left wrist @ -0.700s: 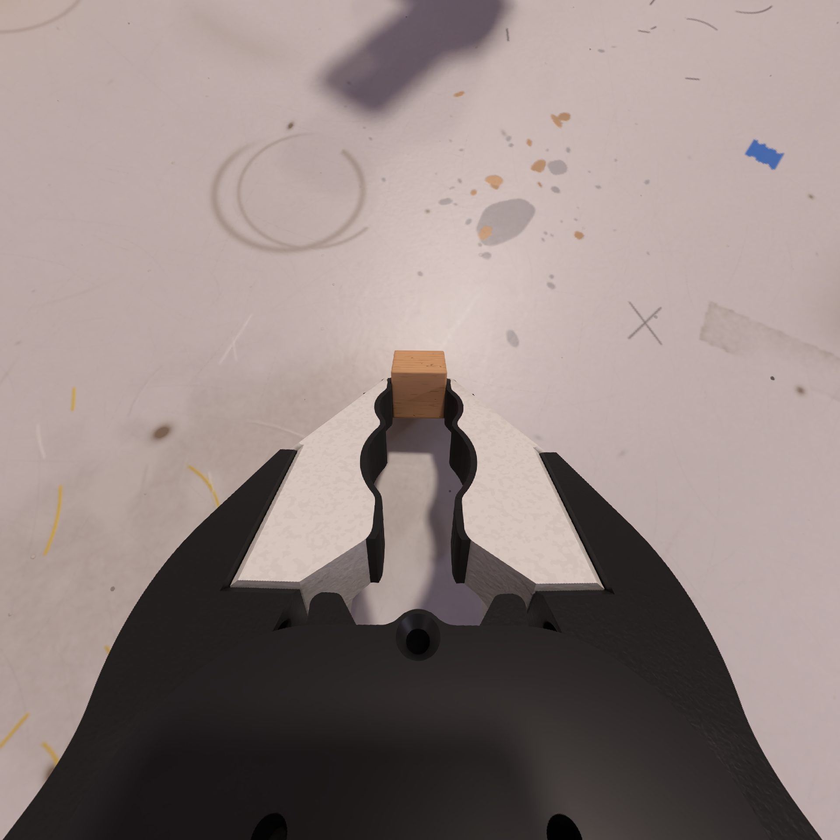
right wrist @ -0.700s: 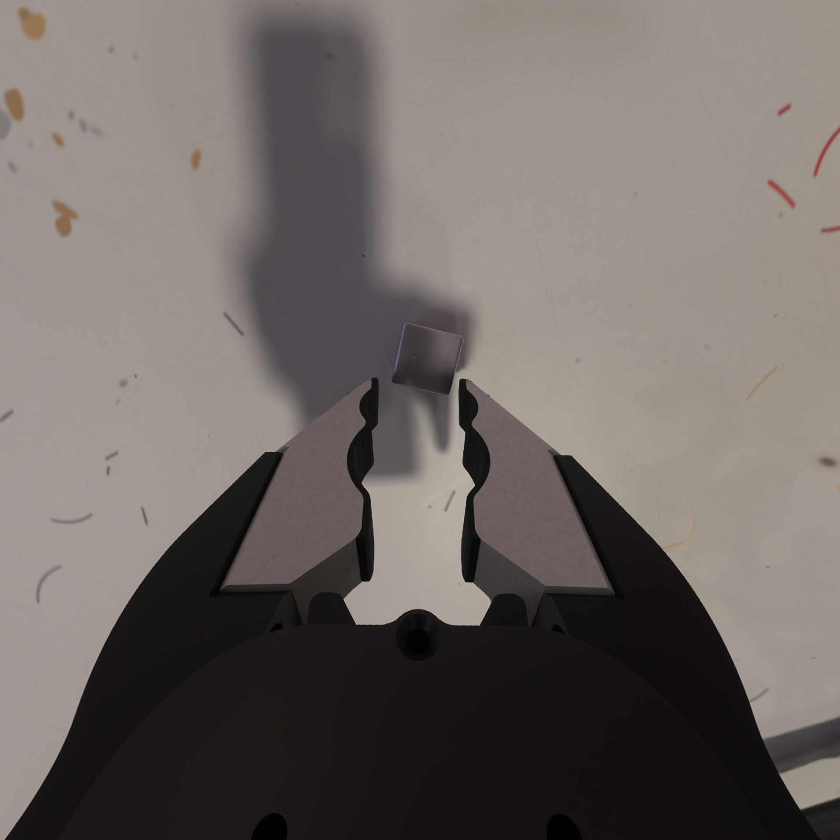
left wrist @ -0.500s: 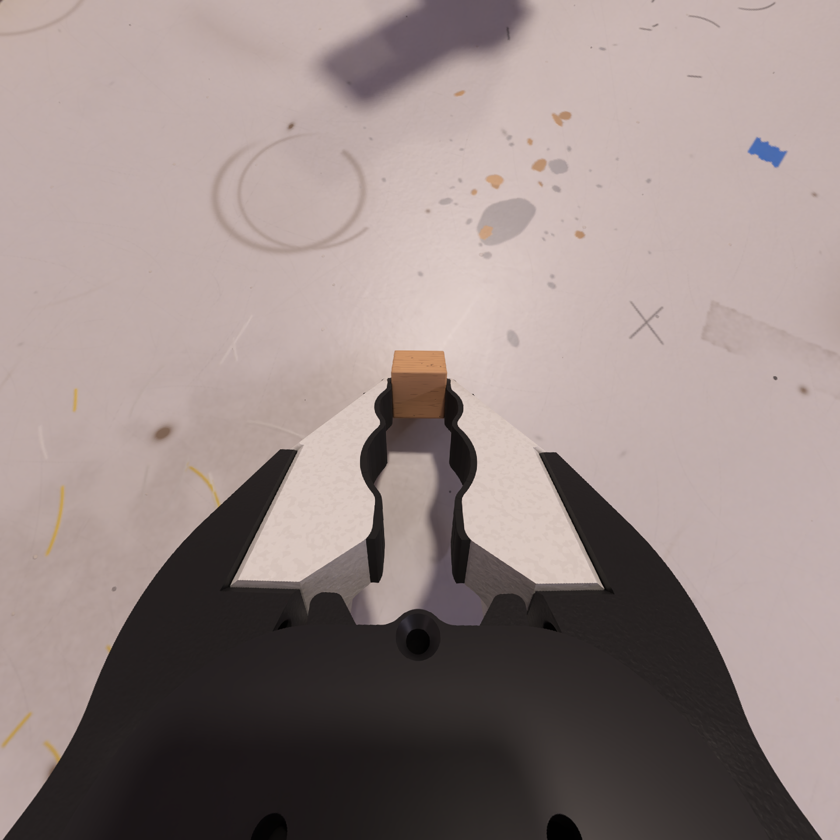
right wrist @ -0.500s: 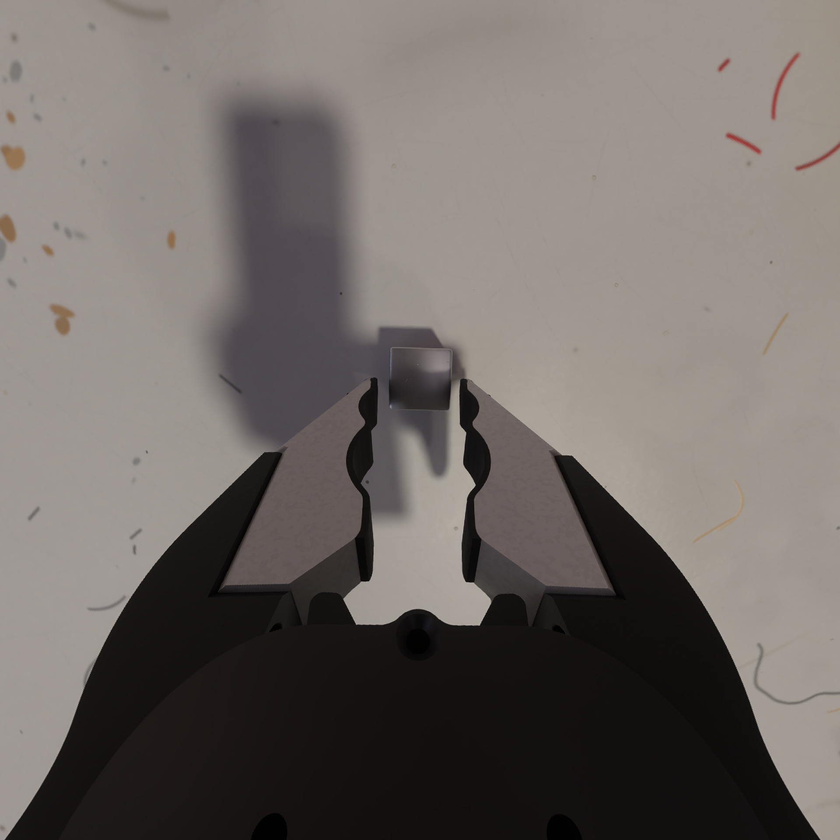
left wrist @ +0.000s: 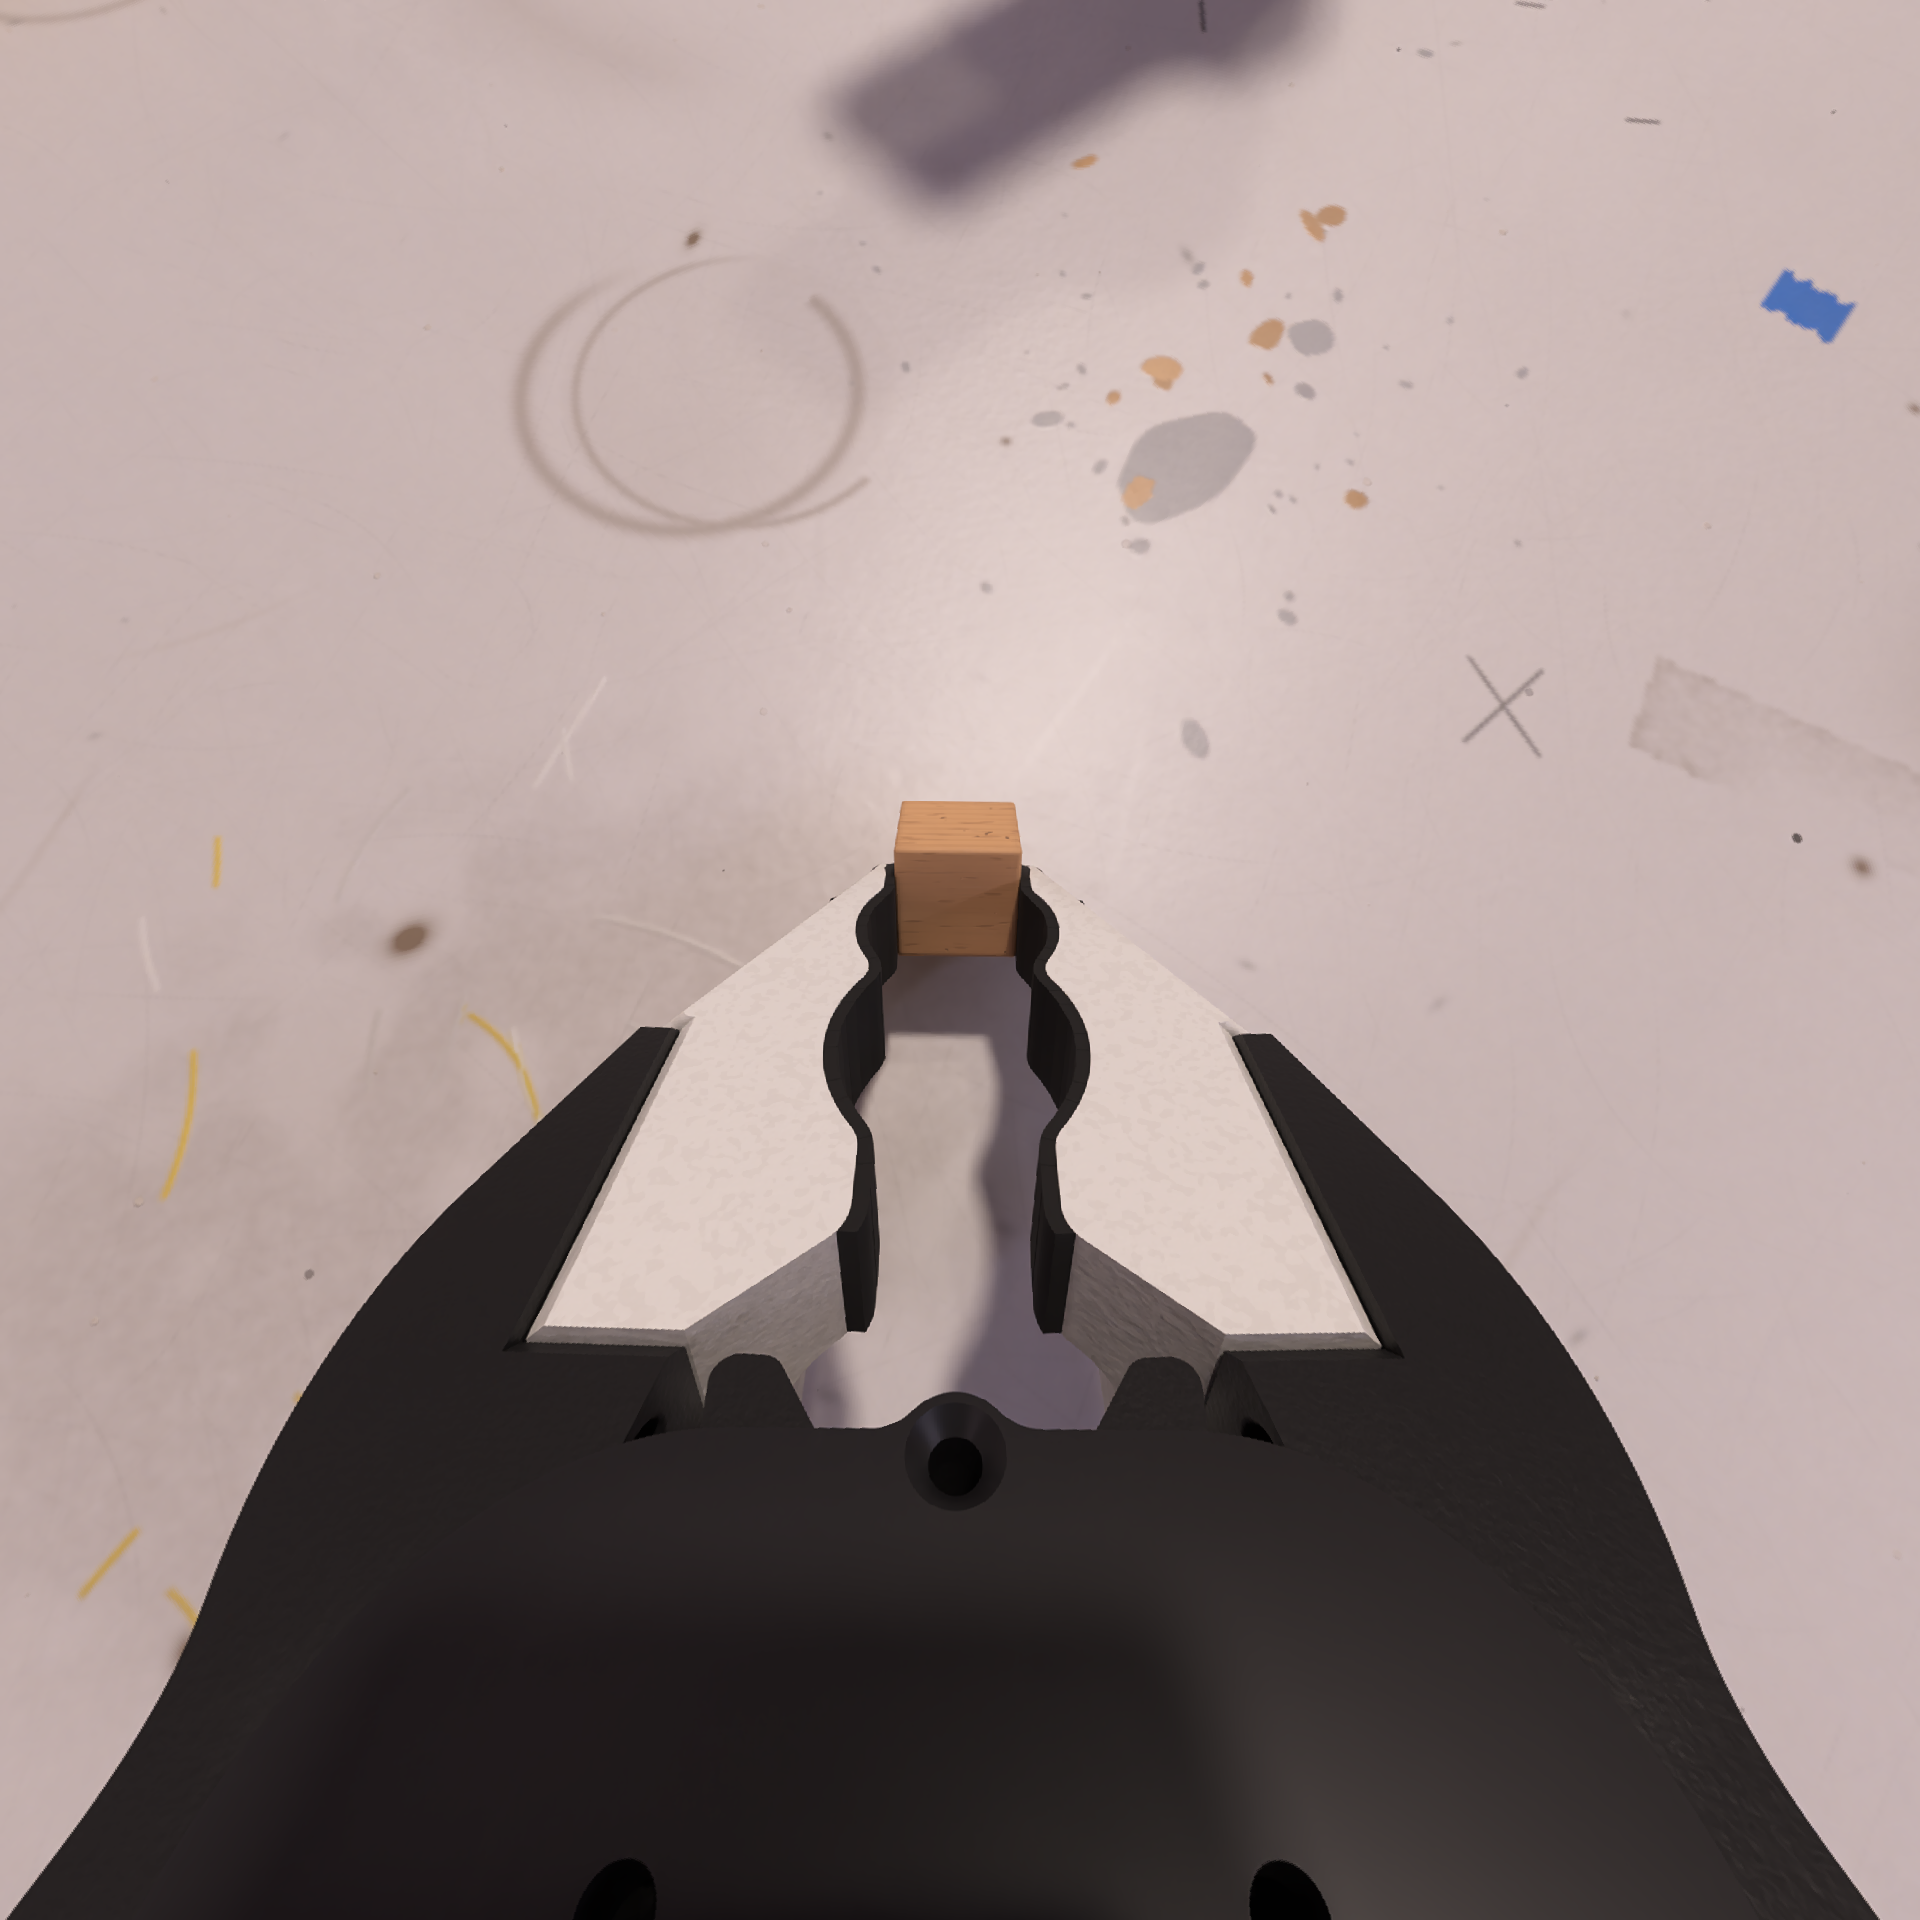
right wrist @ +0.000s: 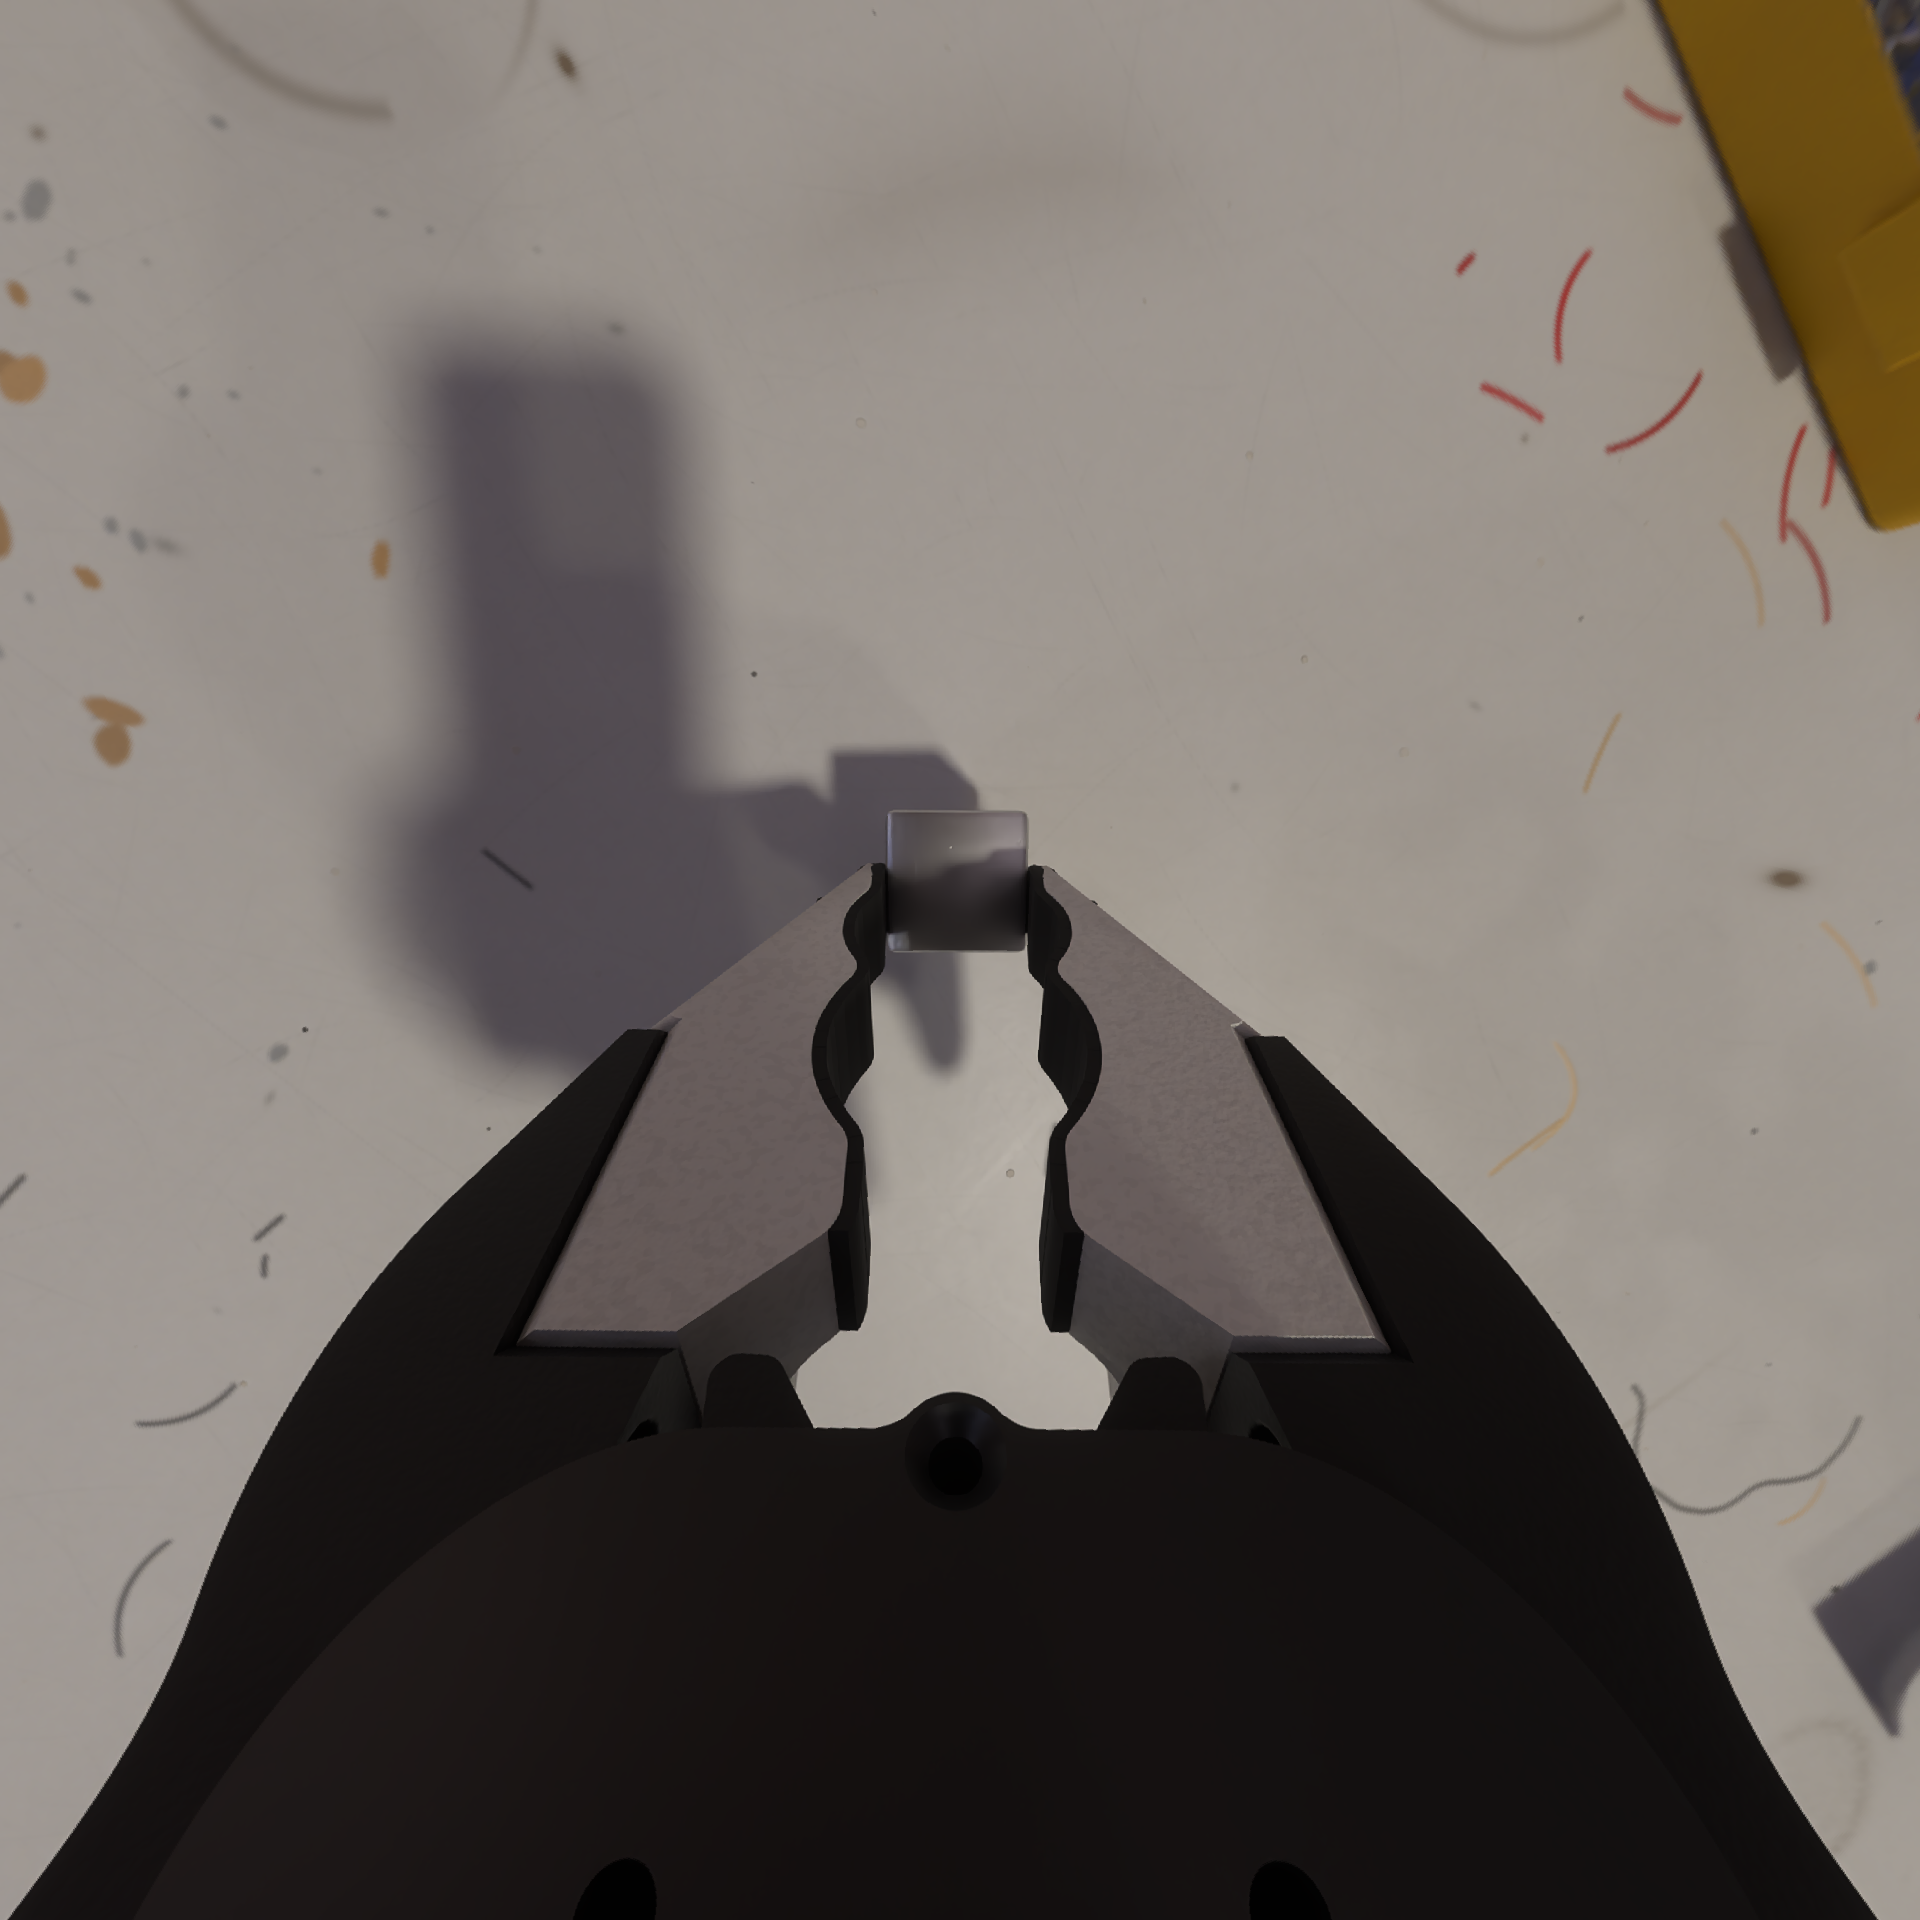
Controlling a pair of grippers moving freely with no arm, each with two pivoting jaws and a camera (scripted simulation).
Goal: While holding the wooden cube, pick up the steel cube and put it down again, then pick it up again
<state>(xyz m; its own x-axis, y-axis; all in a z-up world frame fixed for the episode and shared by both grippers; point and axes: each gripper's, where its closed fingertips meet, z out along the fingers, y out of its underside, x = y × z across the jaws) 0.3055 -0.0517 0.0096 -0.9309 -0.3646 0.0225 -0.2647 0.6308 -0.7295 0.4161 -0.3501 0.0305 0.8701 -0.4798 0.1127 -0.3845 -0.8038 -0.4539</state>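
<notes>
In the left wrist view my left gripper is shut on the wooden cube, a small tan block pinched at the fingertips above the pale table. In the right wrist view my right gripper is shut on the steel cube, a small grey shiny block. Both fingertips touch its sides. The cube's shadow lies just behind it on the table. I cannot tell whether the steel cube is off the surface.
A yellow object lies at the top right of the right wrist view. A dark grey shape shows at its lower right edge. The table bears stains, paint specks, a blue scrap and a strip of tape.
My right gripper moved forward around the steel cube and its jaws closed onto it. The yellow object came into the right view. My left gripper kept still with the wooden cube.
</notes>
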